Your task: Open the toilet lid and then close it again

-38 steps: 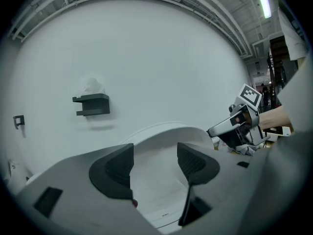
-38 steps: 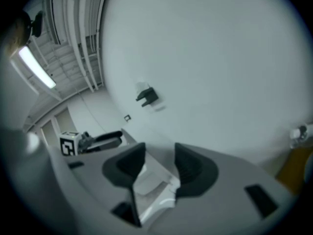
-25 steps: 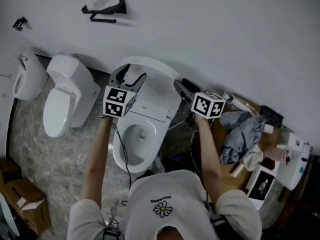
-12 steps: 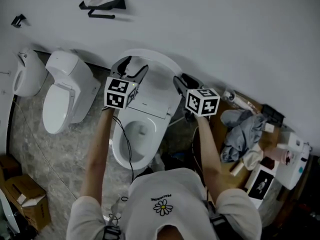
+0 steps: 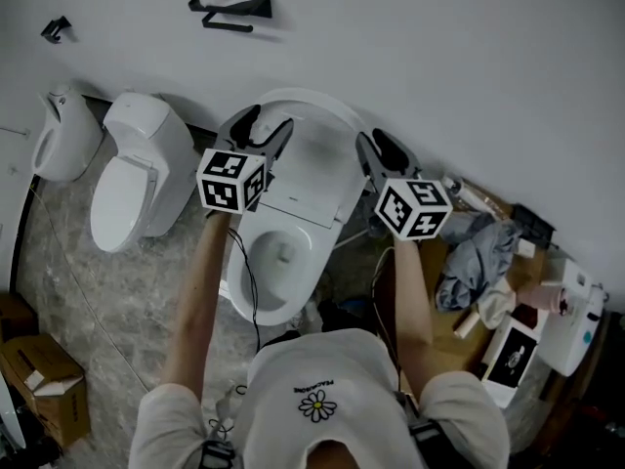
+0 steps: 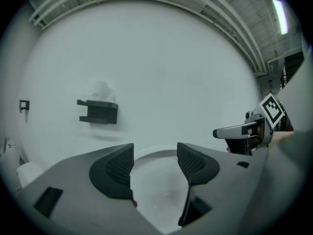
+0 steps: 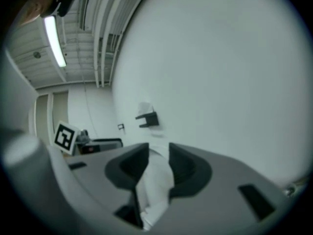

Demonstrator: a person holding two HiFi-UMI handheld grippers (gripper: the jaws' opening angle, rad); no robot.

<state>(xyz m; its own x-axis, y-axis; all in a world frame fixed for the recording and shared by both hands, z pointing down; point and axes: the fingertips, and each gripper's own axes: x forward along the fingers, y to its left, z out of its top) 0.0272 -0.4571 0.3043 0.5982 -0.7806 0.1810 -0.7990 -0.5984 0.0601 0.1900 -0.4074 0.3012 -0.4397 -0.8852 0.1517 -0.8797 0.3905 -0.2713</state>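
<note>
The white toilet lid (image 5: 314, 152) stands raised against the wall above the open bowl (image 5: 276, 262). My left gripper (image 5: 258, 129) is at the lid's upper left edge. Its jaws are open, and the lid's rim (image 6: 155, 182) shows in the gap between them (image 6: 155, 158) without touching the pads. My right gripper (image 5: 382, 153) is at the lid's right edge. Its jaws have just been closing, and the white lid edge (image 7: 155, 180) fills the gap between its pads (image 7: 159, 156). The right gripper's cube also shows in the left gripper view (image 6: 270, 109).
A second white toilet (image 5: 137, 169) and a small fixture (image 5: 57, 145) stand to the left. A black paper holder (image 5: 232, 6) hangs on the wall above. Clothes and boxes (image 5: 488, 252) crowd the right side, and a cardboard box (image 5: 39, 369) sits at lower left.
Both grippers have risen along the raised lid's edges towards its top. The right gripper's jaws stand narrower around the lid's right edge than before.
</note>
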